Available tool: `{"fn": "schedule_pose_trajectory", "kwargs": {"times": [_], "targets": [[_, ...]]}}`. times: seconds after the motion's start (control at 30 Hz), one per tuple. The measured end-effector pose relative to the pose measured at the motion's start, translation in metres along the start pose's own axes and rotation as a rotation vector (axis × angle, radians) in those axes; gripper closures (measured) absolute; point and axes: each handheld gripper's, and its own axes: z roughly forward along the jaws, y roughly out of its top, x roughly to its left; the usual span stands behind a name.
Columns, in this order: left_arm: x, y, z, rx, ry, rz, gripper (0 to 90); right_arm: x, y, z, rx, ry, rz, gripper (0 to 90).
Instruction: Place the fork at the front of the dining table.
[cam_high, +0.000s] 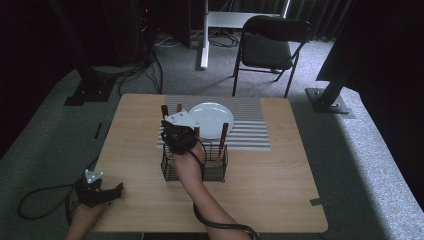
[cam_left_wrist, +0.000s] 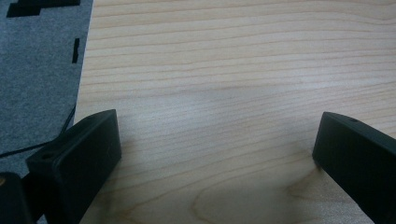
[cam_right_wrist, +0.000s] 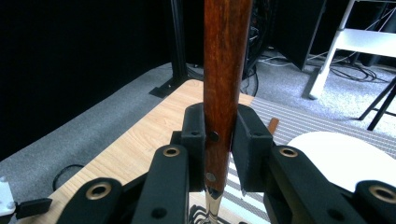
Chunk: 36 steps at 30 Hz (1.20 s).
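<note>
Upright wooden handle — clamped, right claw.

The high view looks forward and down from above the person's side, taking in the whole table. The left gripper view sits close over that table's near-left corner, facing down along its own jaws. The right gripper view looks level across the table — sharing the white plate — also seen from above.
</note>
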Motion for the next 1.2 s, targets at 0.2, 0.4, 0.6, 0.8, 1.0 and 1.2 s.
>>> {"fn": "schedule_pose_trajectory", "kwargs": {"times": [0.2,0.4,0.6,0.8,1.0,1.2], "targets": [[0.000,0.000,0.000,-0.003,0.001,-0.004,0.8,-0.003,0.012,-0.001,-0.017,0.006,0.004,75.8],[0.000,0.000,0.000,0.000,0.000,-0.001,0.8,-0.010,0.030,0.000,-0.037,-0.006,0.011,75.9],[0.000,0.000,0.000,-0.001,-0.001,-0.003,0.8,-0.015,0.045,0.006,-0.048,-0.019,0.006,75.8],[0.000,0.000,0.000,-0.001,0.000,-0.002,0.8,-0.023,0.054,0.015,-0.048,-0.036,0.015,75.8],[0.000,0.000,0.000,-0.002,0.001,-0.002,0.8,-0.039,0.063,0.022,-0.037,-0.064,0.019,75.8],[0.000,0.000,0.000,-0.003,0.001,-0.003,0.8,-0.060,0.059,0.024,-0.026,-0.106,0.041,75.8]]}}
